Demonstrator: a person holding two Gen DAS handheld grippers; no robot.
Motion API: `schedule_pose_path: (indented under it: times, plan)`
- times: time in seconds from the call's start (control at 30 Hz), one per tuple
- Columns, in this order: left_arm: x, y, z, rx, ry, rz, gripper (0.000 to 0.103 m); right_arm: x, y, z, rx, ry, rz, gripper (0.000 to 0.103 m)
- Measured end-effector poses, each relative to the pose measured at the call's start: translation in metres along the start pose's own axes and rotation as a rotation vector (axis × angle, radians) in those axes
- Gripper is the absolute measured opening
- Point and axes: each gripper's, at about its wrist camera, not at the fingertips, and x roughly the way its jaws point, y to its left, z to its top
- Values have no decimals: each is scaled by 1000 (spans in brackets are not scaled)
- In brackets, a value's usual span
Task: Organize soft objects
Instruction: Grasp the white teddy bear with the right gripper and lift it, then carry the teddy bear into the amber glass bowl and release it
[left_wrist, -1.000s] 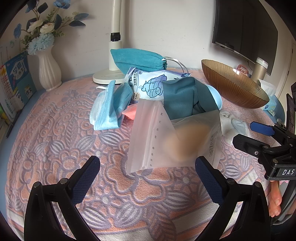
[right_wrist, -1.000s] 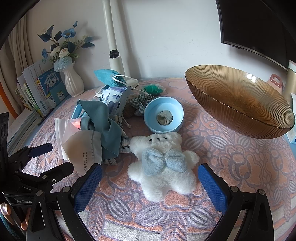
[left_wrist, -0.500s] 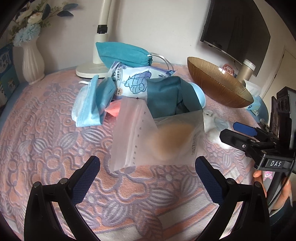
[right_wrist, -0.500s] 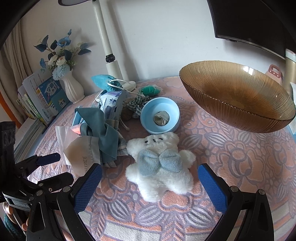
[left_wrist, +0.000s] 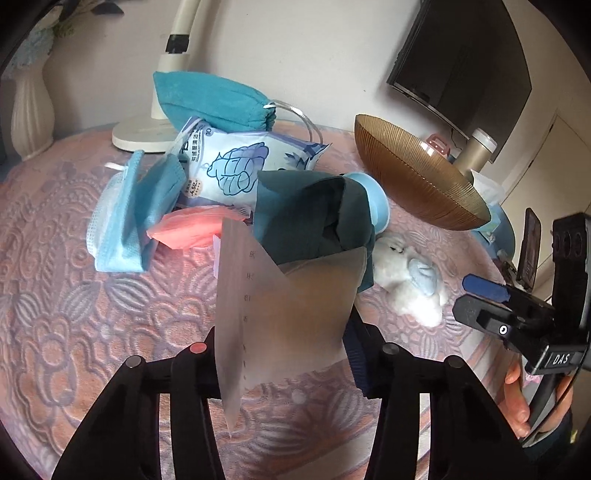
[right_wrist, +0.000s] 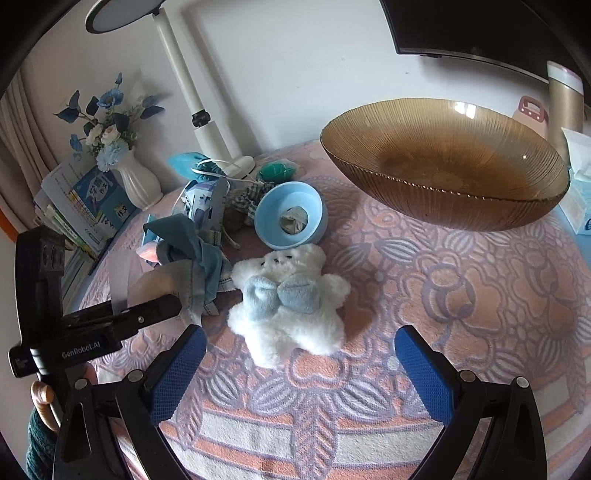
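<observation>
A frosted plastic pouch (left_wrist: 284, 314) is seen caught between the closing jaws of the left gripper (left_wrist: 284, 354), its near edge bowed upward while its far end stays tucked against a dark teal cloth (left_wrist: 310, 214) in the pile of soft goods on the tabletop (left_wrist: 92, 302). Whether the pads already press firmly on the film cannot be told; the pouch is buckled between them, which suggests contact. The right gripper (right_wrist: 299, 373) is held with its fingers wide apart and empty just in front of a white plush bear (right_wrist: 288, 295), which lies between the pile and a large amber glass bowl (right_wrist: 443, 162). Face masks (left_wrist: 122, 214), a pink packet (left_wrist: 192, 229), a wipes packet (left_wrist: 236, 166) and a small blue bowl (right_wrist: 291, 216) are crowded around the cloth. The pouch is judged slippery and thin: a bite taken on the edge alone could let it slide out once lifted. Because the cloth overlaps it, a quick pull could drag the cloth and the neighbouring packets across the tabletop, or nudge the bear.
</observation>
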Motion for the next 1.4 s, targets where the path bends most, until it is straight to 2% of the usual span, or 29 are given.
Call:
schedule_pose_path:
  times: [0.1,0.17,0.23,0.3,0.4,0.63,0.7,0.8,0.97,1.1,1.27,1.4]
  plan:
    - [-11,-2,-6,12,-46,-3,44,9,17,9,-52,18,-6,101]
    - [-19,2,-7,10,-78,-32,44,21,26,9,-94,38,-41,91]
    - [-27,7,-11,-6,-104,-65,44,34,31,7,-126,69,-80,71]
    - [-31,12,-13,-18,-107,-104,44,41,34,3,-149,71,-140,63]
    - [-35,13,-15,-18,-115,-101,44,31,36,1,-161,28,-110,52]
    - [-32,2,-14,10,-112,-56,44,-4,37,-11,-175,-69,-90,50]
    - [-38,-5,-14,28,-113,-36,44,-19,37,-9,-188,-98,-102,50]
    - [-56,-23,-7,58,-150,-46,44,-41,33,-1,-173,-152,-105,50]
    - [-87,-70,35,144,-237,-43,44,-80,15,23,-122,-250,-95,50]
    - [-94,-110,80,203,-290,-27,44,-112,-4,50,-95,-332,-145,50]
    - [-71,-153,134,235,-312,-26,44,-123,-38,83,-16,-367,-286,50]
    - [-36,-175,162,224,-290,-38,44,-119,-69,95,56,-337,-310,50]
